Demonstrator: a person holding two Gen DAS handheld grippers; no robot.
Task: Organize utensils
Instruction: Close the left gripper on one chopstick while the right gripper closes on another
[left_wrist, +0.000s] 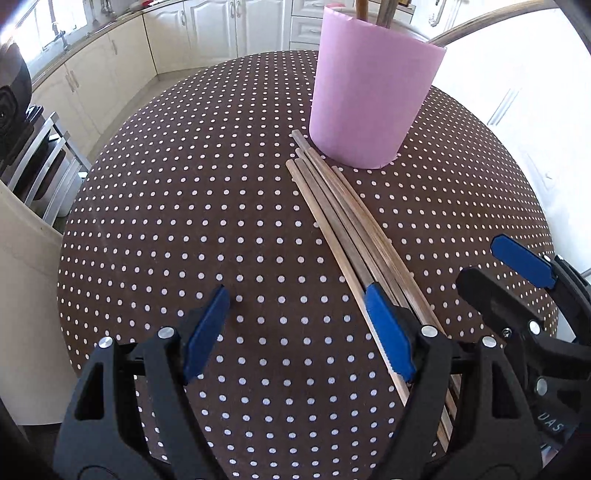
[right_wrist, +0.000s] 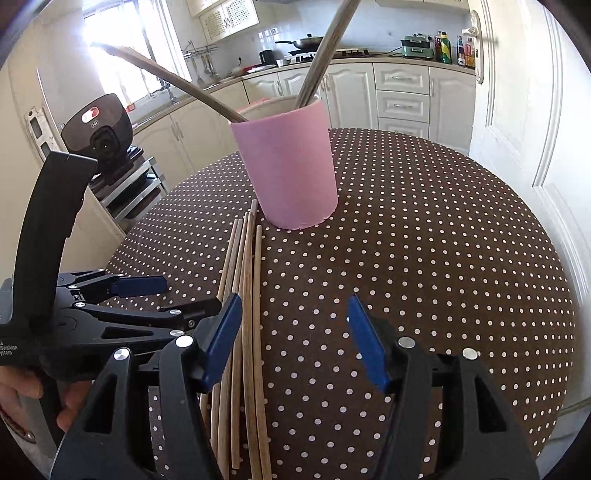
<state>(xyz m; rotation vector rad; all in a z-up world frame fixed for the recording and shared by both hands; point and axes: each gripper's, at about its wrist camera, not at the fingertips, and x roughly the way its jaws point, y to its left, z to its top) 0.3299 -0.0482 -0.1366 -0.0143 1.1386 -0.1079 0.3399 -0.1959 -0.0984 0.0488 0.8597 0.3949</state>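
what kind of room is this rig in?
A home kitchen, most likely: cream cabinets under a counter, a wok on the stove, sauce bottles beside it, and a polka-dot dining table.

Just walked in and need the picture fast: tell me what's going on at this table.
A person holding two sets of tongs is sorting chopsticks into a pink cup on the polka-dot table. A few sticks already stand in the cup; a loose bundle lies flat beside its base. Both the left tongs and right tongs are low over the bundle's near end, open, gripping nothing. The right tongs' jaws are opening.
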